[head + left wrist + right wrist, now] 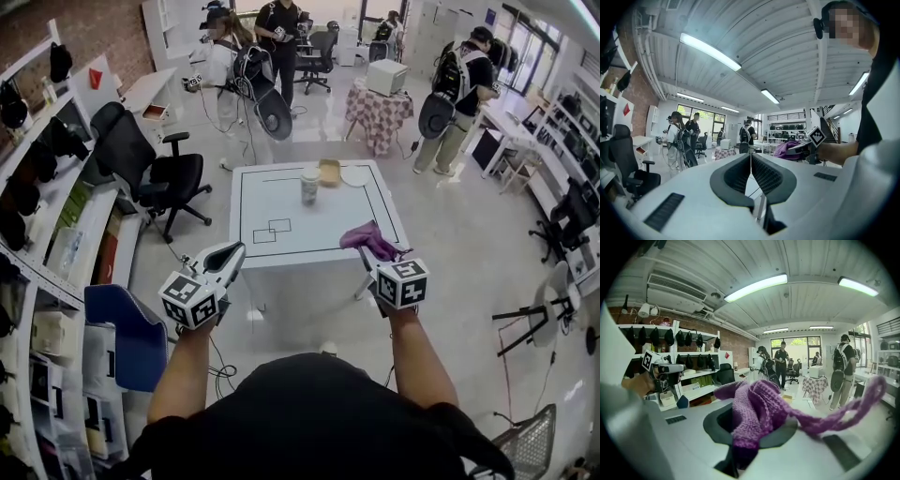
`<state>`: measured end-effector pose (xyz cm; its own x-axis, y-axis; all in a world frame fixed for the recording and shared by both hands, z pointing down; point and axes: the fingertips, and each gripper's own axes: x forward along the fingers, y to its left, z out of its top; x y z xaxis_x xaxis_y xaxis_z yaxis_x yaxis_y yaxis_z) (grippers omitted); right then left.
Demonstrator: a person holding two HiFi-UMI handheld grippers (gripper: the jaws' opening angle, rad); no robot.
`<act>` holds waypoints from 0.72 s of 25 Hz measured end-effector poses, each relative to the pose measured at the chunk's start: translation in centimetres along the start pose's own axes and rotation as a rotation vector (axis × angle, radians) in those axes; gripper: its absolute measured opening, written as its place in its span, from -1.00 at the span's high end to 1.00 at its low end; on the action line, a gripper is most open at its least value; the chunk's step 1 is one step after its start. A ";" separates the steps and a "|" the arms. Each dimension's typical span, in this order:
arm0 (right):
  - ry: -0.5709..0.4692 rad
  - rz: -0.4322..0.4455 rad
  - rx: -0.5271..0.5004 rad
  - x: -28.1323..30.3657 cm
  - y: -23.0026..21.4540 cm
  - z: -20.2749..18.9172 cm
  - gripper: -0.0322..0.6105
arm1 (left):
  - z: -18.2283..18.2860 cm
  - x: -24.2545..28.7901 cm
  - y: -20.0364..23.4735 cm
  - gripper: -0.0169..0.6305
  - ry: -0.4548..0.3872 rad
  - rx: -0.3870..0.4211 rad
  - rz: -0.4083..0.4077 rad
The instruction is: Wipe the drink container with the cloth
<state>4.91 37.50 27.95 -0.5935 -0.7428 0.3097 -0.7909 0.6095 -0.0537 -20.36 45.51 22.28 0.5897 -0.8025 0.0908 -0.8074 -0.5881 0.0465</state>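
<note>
The drink container [309, 186], a pale cup with a lid, stands upright on the far half of the white table [281, 248]. A purple knitted cloth [370, 239] is pinched in my right gripper [373, 255] over the table's near right corner; in the right gripper view the cloth [759, 411] bulges out of the jaws and a strand trails right. My left gripper [232, 253] is shut and empty, held just short of the table's near left corner; its pads meet in the left gripper view [751, 161]. Both grippers are well short of the cup.
A tan box [329, 172] and a white disc [354, 175] lie behind the cup. A black office chair [155, 169] and shelves stand left, and a blue chair [122, 337] near left. Several people stand beyond the table, by a small checked-cloth table [380, 112].
</note>
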 end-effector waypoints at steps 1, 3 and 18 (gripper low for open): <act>0.002 0.004 0.002 0.6 -0.8 0.0 0.66 | 0.0 0.9 0.3 0.87 0.004 -0.001 0.004; 0.008 0.012 0.006 2.0 -2.4 0.1 0.66 | 0.0 2.6 0.9 0.87 0.009 -0.006 0.011; 0.071 0.078 0.004 12.9 -12.2 0.2 0.66 | -1.6 13.9 6.9 0.87 0.042 -0.044 0.082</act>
<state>6.84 20.45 32.42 -0.6416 -0.6712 0.3713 -0.7432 0.6637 -0.0843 -17.75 30.45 25.48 0.5215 -0.8421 0.1373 -0.8532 -0.5152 0.0808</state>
